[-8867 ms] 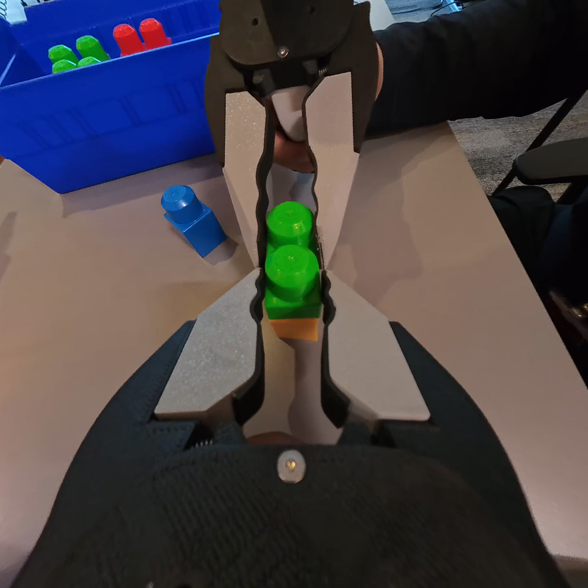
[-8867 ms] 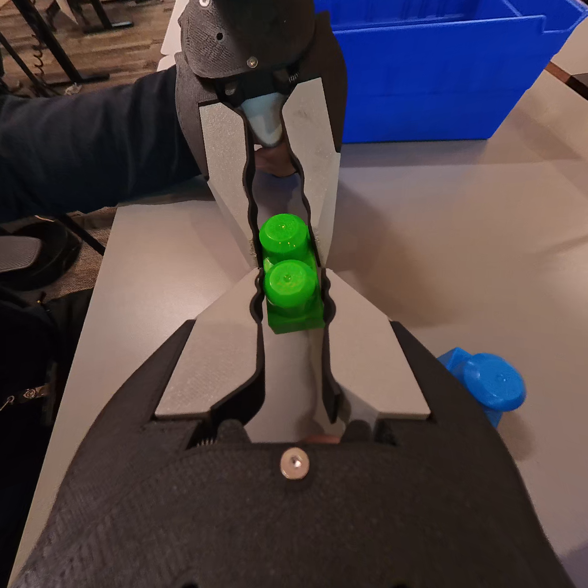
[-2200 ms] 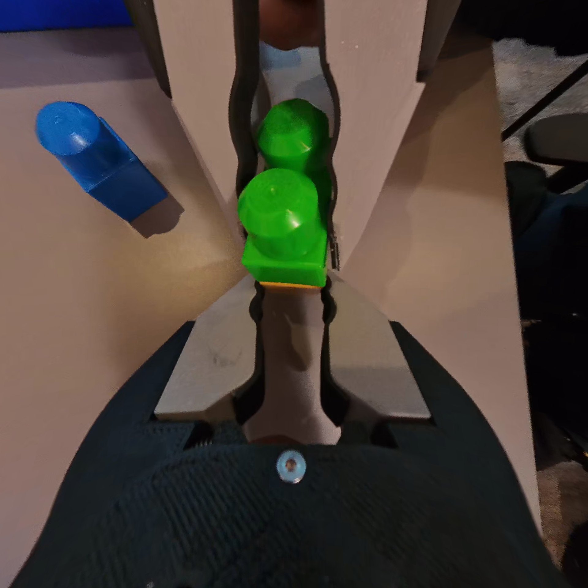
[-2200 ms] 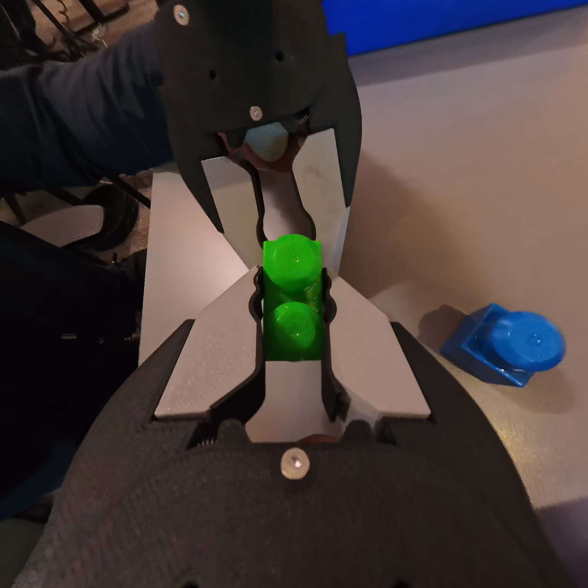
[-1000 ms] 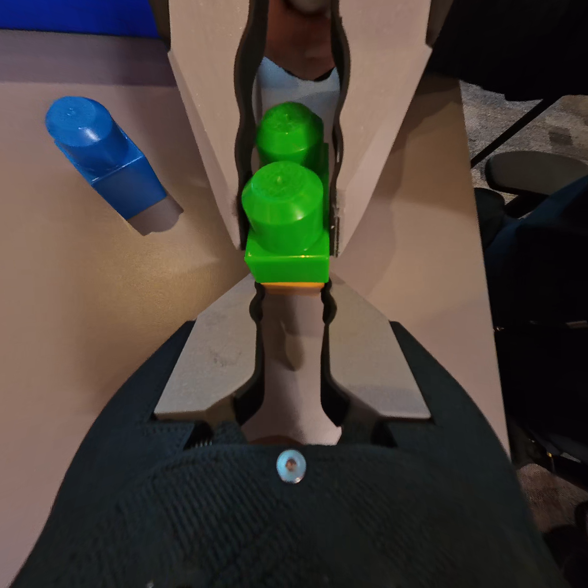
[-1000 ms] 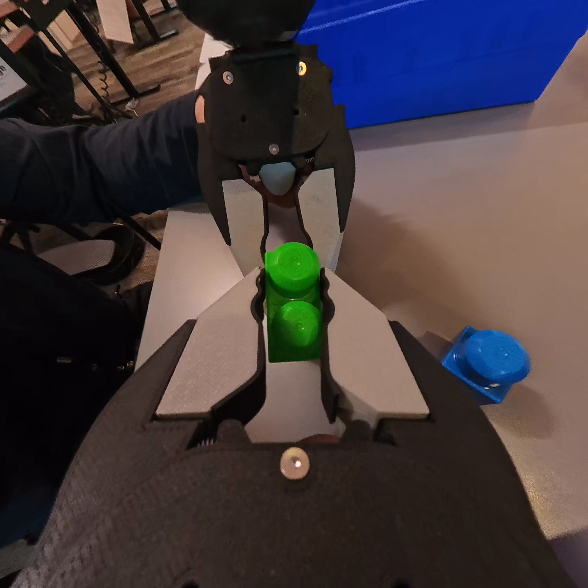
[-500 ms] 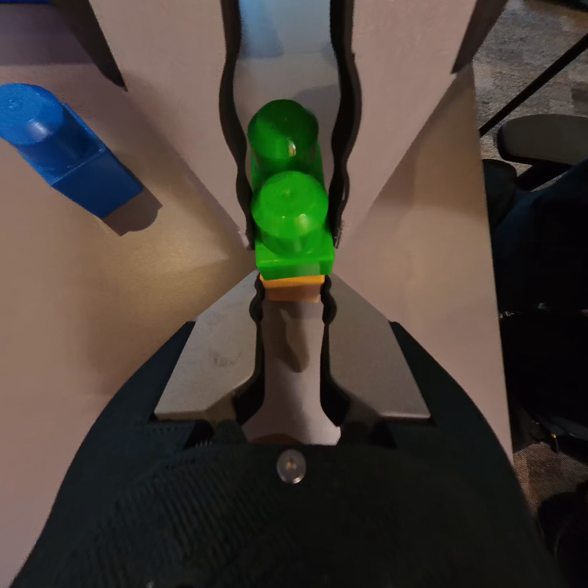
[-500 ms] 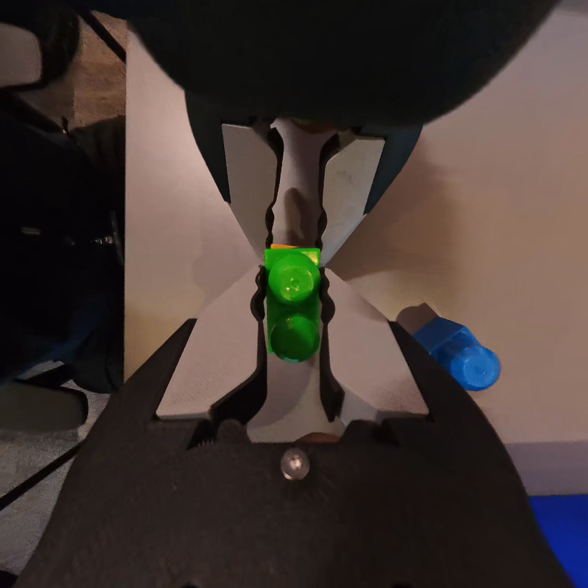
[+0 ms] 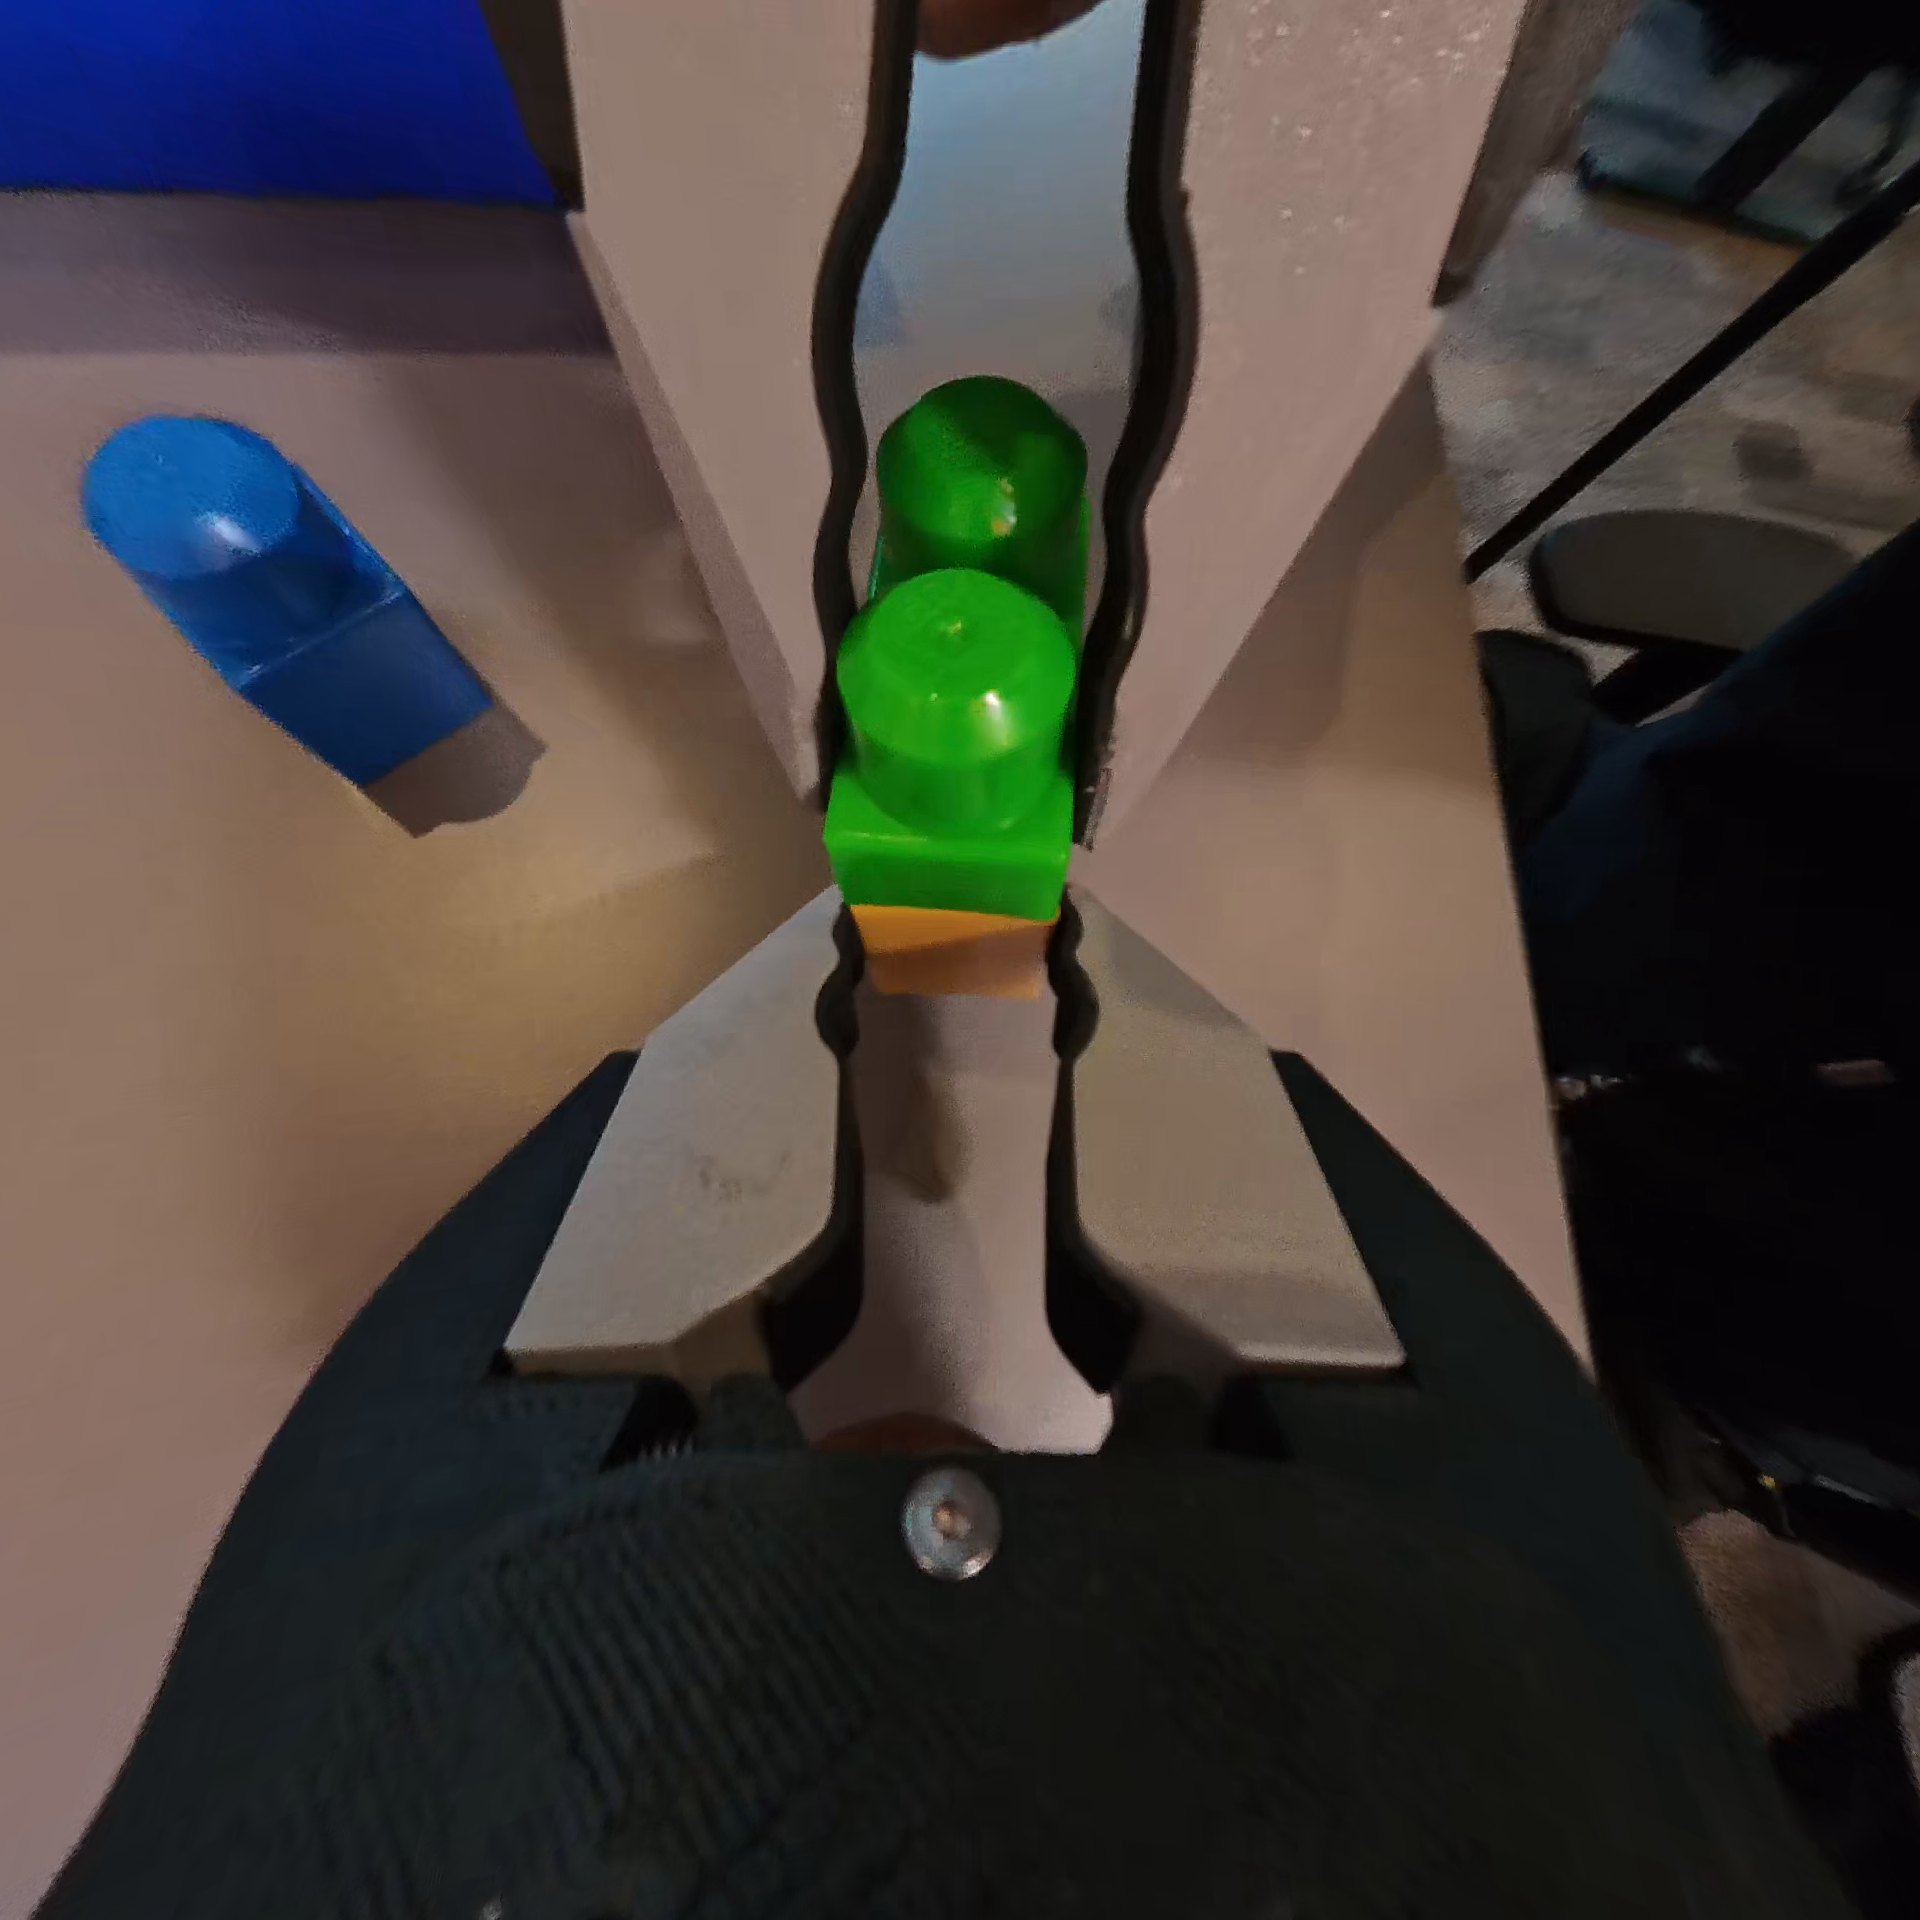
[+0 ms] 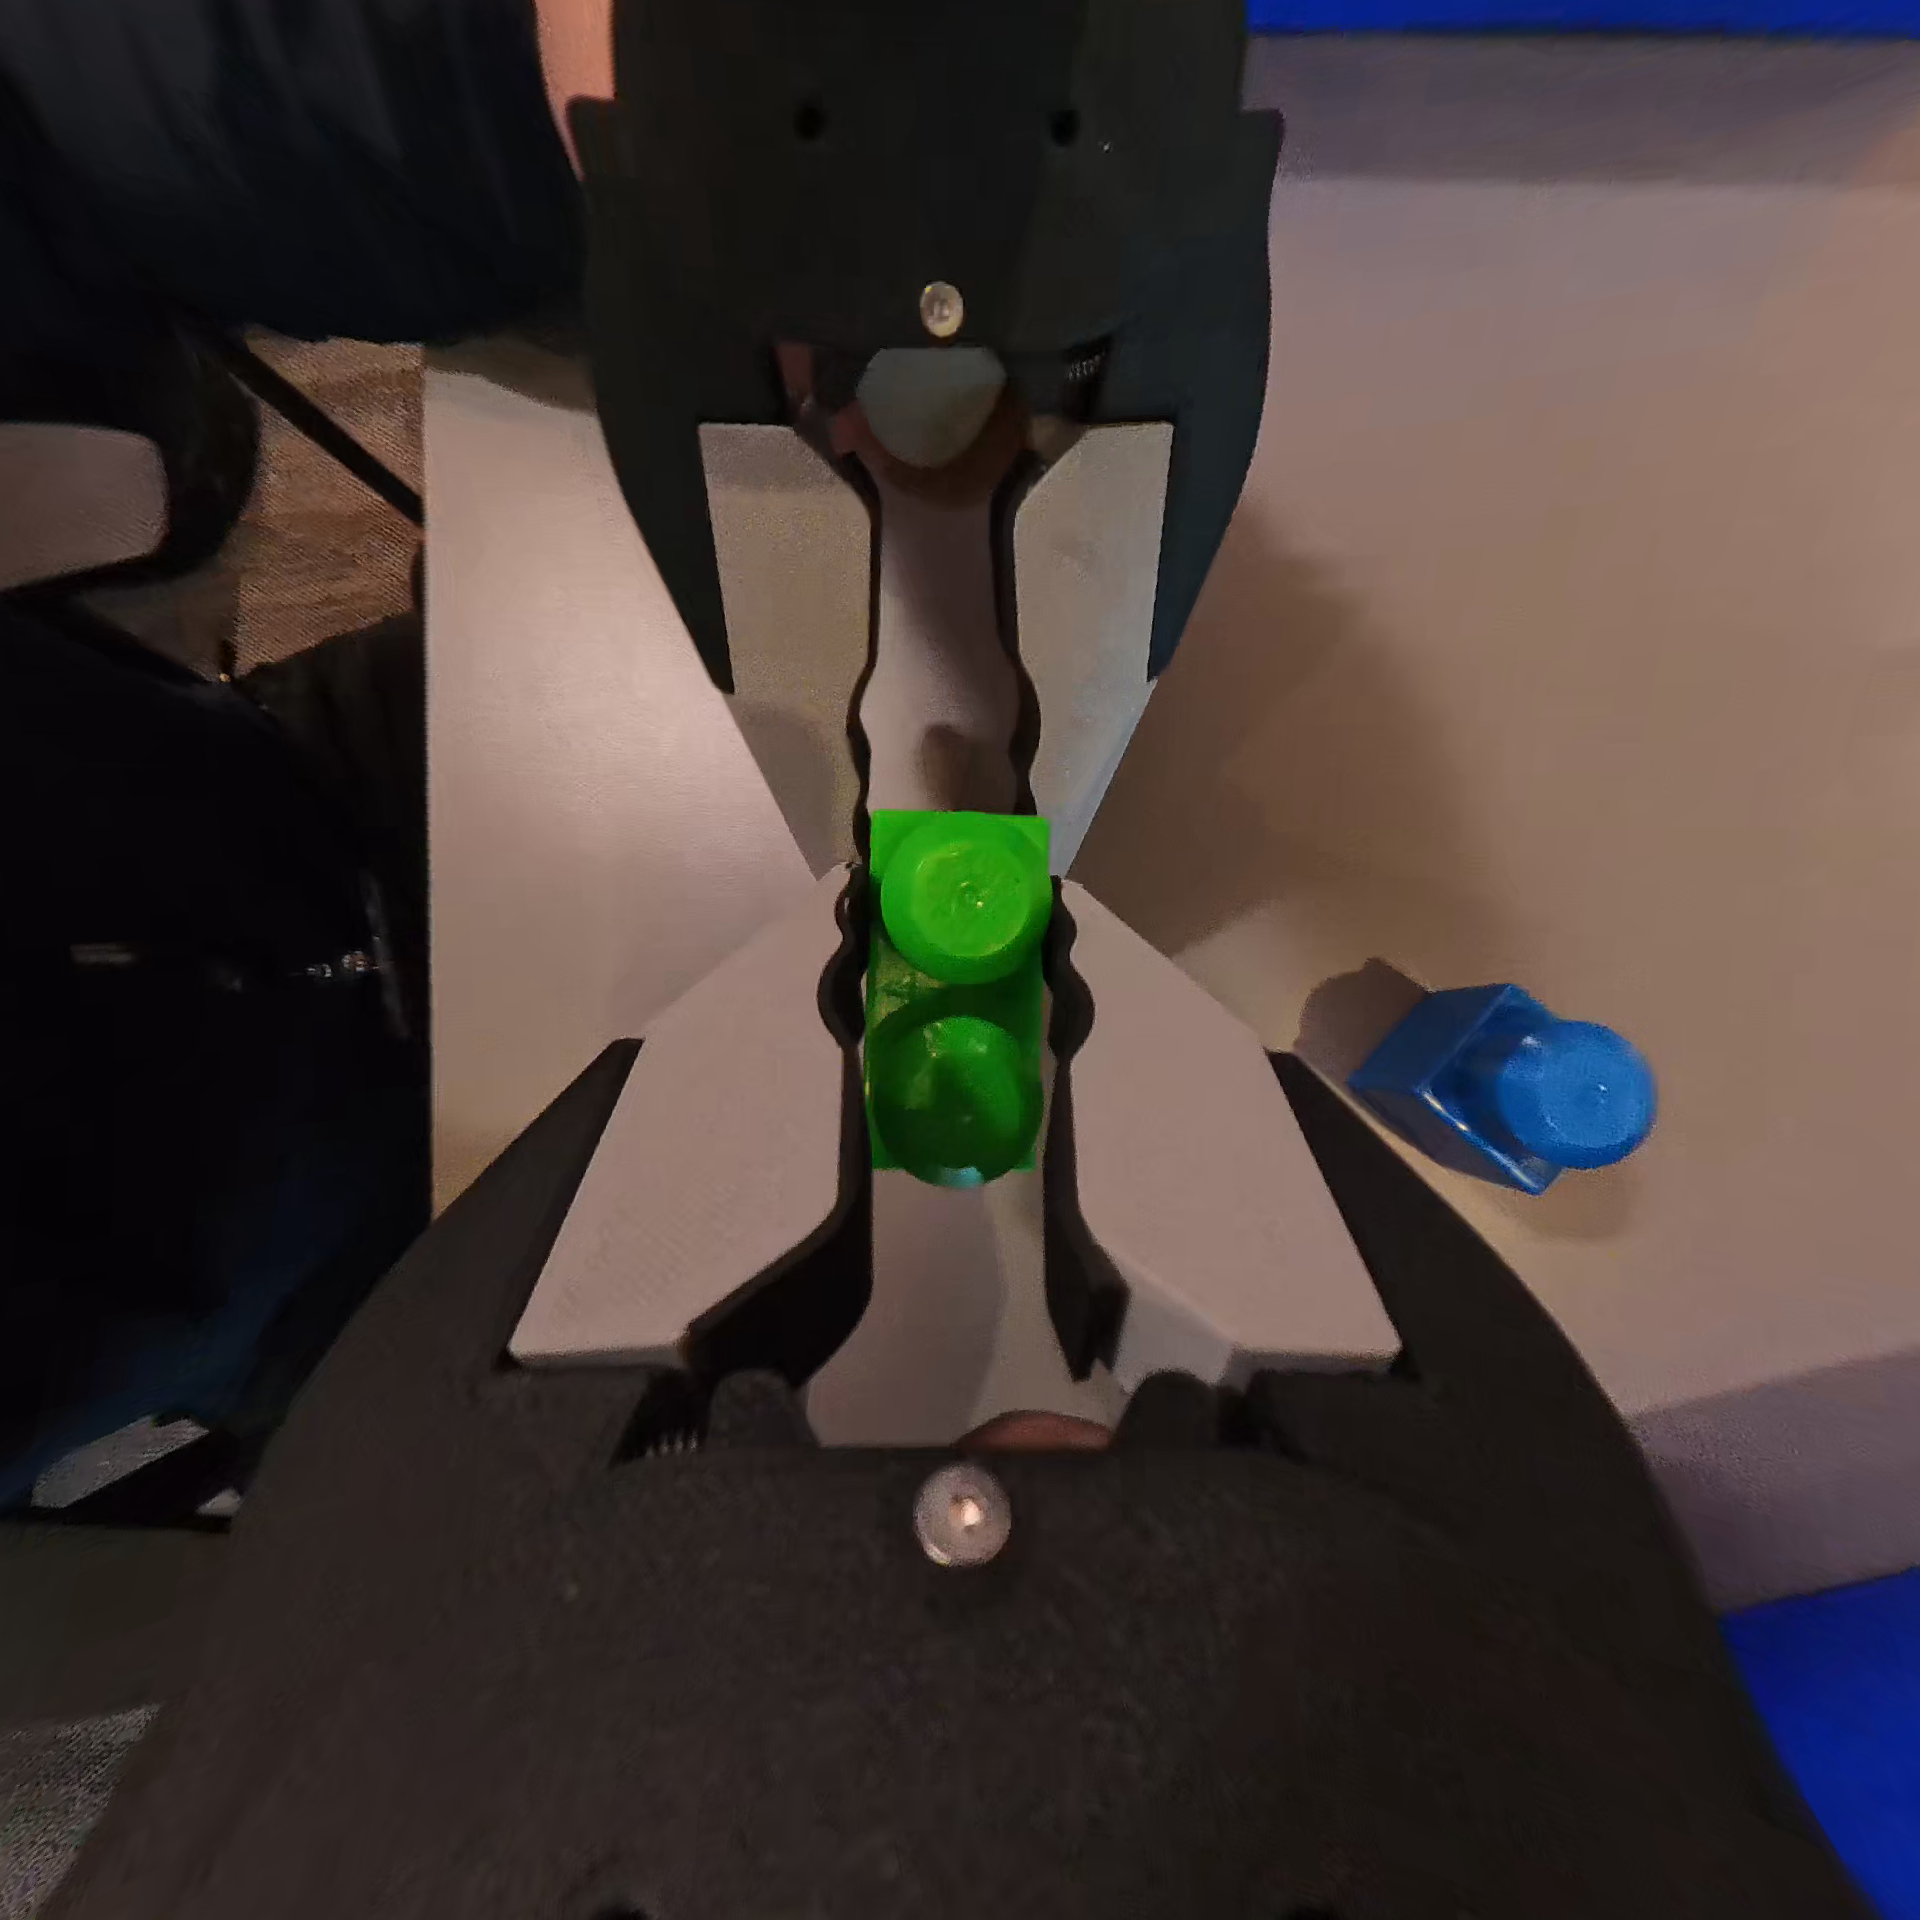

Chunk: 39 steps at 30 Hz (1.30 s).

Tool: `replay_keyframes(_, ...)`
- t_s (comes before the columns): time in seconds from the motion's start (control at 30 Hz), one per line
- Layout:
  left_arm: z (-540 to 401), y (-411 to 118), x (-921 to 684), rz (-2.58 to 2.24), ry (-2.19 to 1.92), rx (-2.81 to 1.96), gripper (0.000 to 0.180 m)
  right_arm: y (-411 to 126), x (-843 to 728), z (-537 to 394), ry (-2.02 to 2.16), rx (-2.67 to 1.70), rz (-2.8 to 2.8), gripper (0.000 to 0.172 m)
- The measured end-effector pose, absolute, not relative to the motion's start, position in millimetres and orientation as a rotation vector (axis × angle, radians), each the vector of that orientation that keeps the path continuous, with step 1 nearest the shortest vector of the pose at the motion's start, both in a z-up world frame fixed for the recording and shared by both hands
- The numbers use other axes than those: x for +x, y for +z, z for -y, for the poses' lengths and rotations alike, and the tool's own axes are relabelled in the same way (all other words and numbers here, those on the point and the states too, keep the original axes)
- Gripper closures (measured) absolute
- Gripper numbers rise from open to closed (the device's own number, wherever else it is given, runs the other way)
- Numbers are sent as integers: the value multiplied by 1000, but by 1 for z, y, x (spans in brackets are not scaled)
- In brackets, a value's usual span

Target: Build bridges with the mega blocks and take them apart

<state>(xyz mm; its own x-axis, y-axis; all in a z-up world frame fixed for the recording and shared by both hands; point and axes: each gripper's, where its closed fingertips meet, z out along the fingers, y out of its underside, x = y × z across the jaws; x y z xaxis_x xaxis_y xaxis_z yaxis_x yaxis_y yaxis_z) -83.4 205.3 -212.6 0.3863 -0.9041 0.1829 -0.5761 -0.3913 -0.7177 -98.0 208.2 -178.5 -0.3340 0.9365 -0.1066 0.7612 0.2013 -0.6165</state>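
Risk: orange block (image 9: 956, 961) slipping from left gripper (image 9: 951, 935) fingertips if pull skews. Right gripper (image 10: 951, 997) clenched on green block (image 10: 951, 935), frame centre. Blue block (image 9: 281, 603) loose, upper left, on table (image 9: 260, 1039).

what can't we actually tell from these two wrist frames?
- Orange block: left wrist view shows one face only, the rest under the green block; right wrist view hides it.
- Blue bin: cut off by the frame edge in both views, contents unseen.
- Blue block: its underside is not shown.
- Whether green and orange are fully seated: the join is hidden behind the tool fingers.
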Motion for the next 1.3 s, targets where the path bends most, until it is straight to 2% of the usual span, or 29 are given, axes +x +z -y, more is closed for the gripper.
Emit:
replay_keyframes(0.8, -202, -216, -89, -1245, -870, -2100, 147, -184, -102, -207, 994, -1589, 2201, 142)
replay_keyframes(0.93, -206, -201, -86, -1160, -973, -2051, 146, -175, -98, -211, 1051, -1589, 2175, 142)
replay_keyframes(1.03, -208, -190, -81, -1125, -1006, -2010, 137, -173, -94, -215, 1056, -1604, 2165, 142)
replay_keyframes(1.3, -213, -189, -80, -1113, -975, -1985, 146, -170, -101, -212, 1128, -1627, 2149, 142)
